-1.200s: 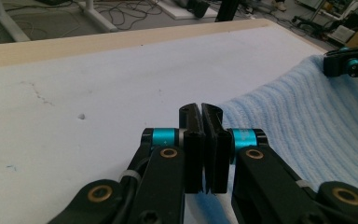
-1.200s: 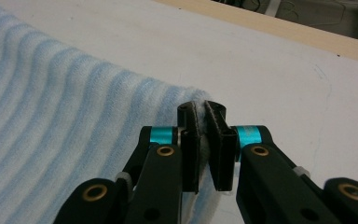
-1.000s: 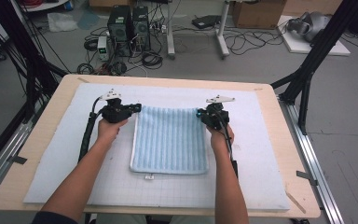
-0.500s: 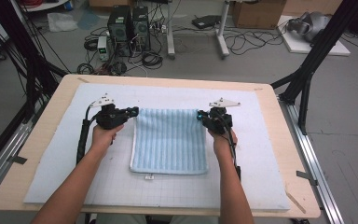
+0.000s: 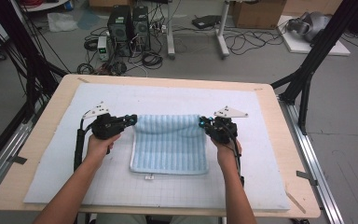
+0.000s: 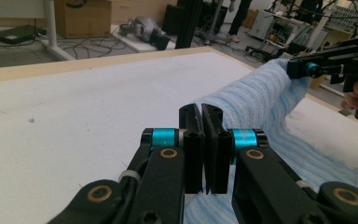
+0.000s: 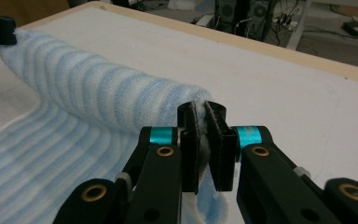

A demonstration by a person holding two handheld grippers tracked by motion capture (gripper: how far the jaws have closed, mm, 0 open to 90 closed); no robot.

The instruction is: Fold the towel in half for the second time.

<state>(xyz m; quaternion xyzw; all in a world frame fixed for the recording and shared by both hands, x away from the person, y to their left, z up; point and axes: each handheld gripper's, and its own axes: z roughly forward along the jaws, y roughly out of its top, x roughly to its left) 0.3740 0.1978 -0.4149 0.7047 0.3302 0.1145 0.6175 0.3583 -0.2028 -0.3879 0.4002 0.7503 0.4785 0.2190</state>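
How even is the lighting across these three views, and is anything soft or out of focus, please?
High view: flat, even light, only faint shadows beside the towel; the whole picture is slightly soft. Left gripper view: the left gripper is sharp, while the room behind blurs. Right gripper view: the right gripper and the raised fold of the towel are crisp; the far table edge is softer.

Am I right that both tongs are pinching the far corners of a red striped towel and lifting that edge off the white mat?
Not quite: the towel is light blue with stripes, not red, as the high view shows. The rest holds: the left tongs and right tongs each pinch a far corner, lifting that edge off the white mat.
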